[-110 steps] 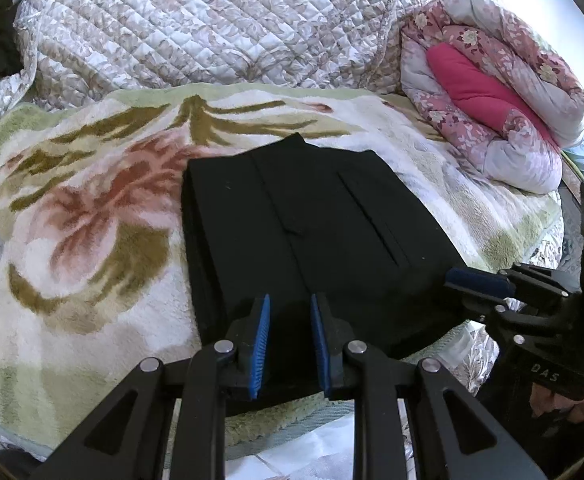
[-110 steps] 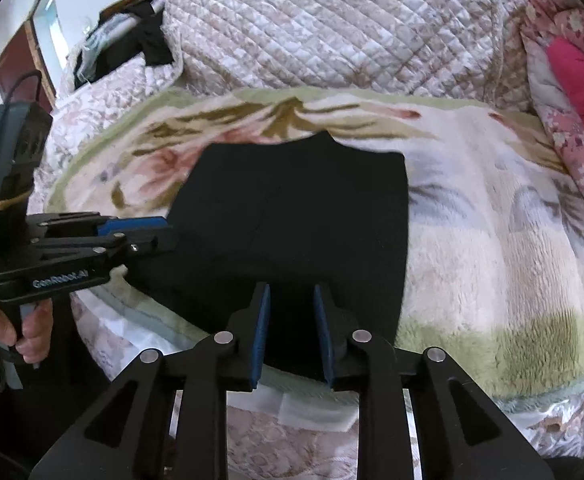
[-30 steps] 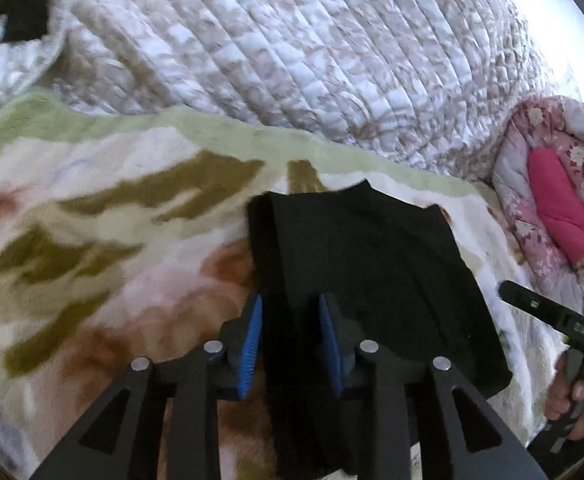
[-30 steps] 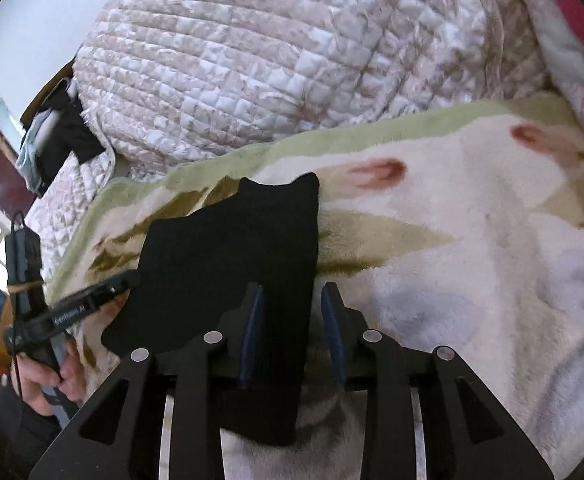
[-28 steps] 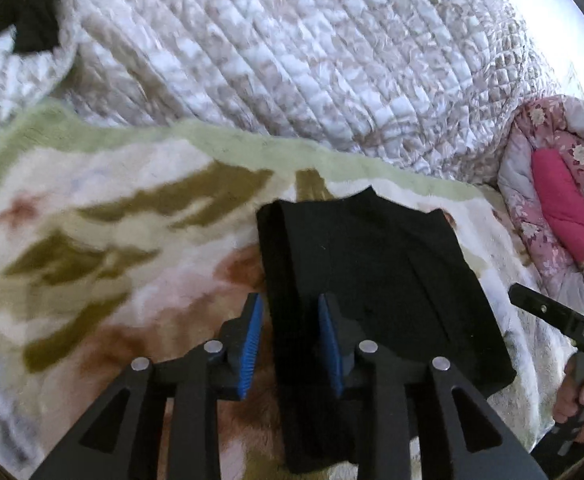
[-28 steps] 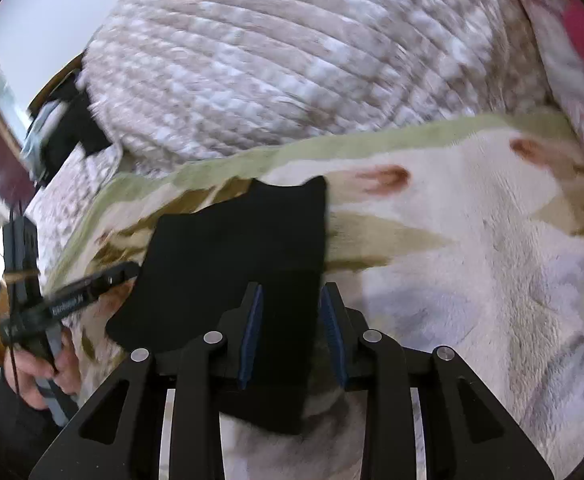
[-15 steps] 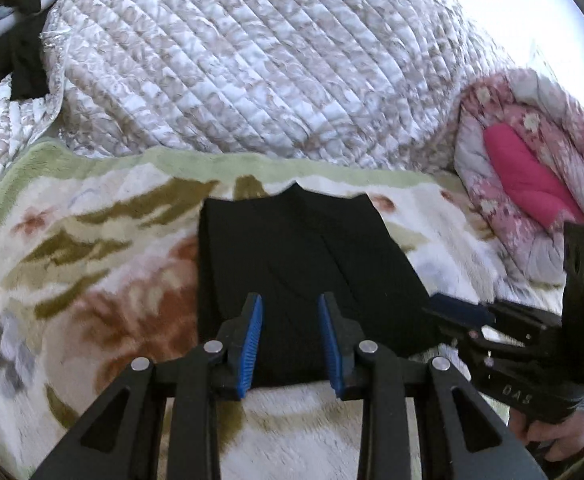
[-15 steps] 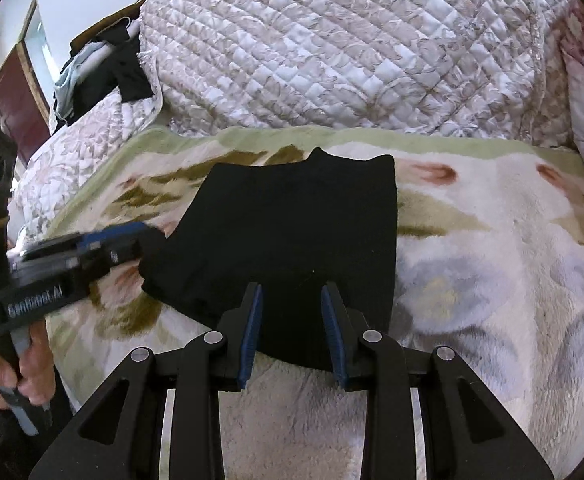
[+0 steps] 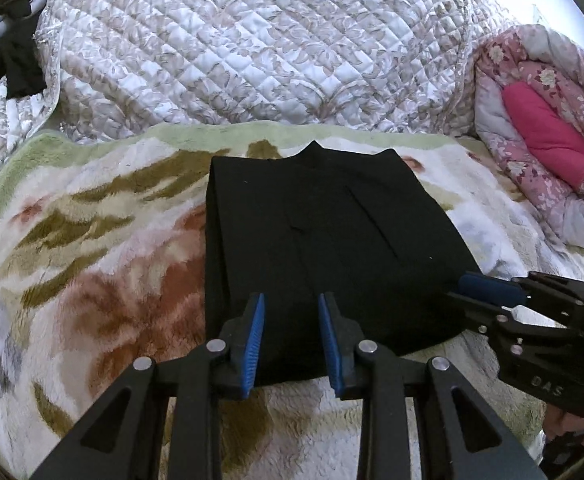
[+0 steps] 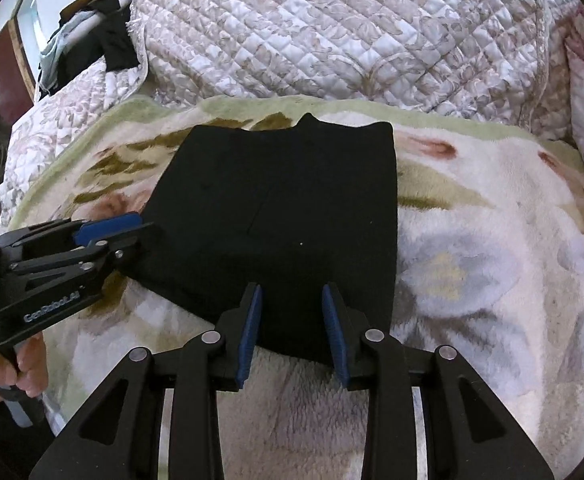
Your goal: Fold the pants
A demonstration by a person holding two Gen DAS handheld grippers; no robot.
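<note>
Black pants (image 9: 324, 236) lie folded into a flat rectangle on the floral blanket (image 9: 91, 280); they also show in the right wrist view (image 10: 287, 216). My left gripper (image 9: 292, 320) is open and empty, just above the pants' near edge. My right gripper (image 10: 292, 316) is open and empty over the near edge too. The right gripper shows at the right of the left wrist view (image 9: 488, 286), beside the pants' right corner. The left gripper shows at the left of the right wrist view (image 10: 107, 226), at the pants' left corner.
A quilted beige cover (image 9: 251, 48) rises behind the blanket. A rolled pink floral quilt (image 9: 544, 128) lies at the right. Dark clothes (image 10: 107, 40) hang at the far left. The blanket's front edge is near both grippers.
Both grippers have pulled back from the far end of the pants toward the near edge. The pants lie still and folded. Both grippers stayed open.
</note>
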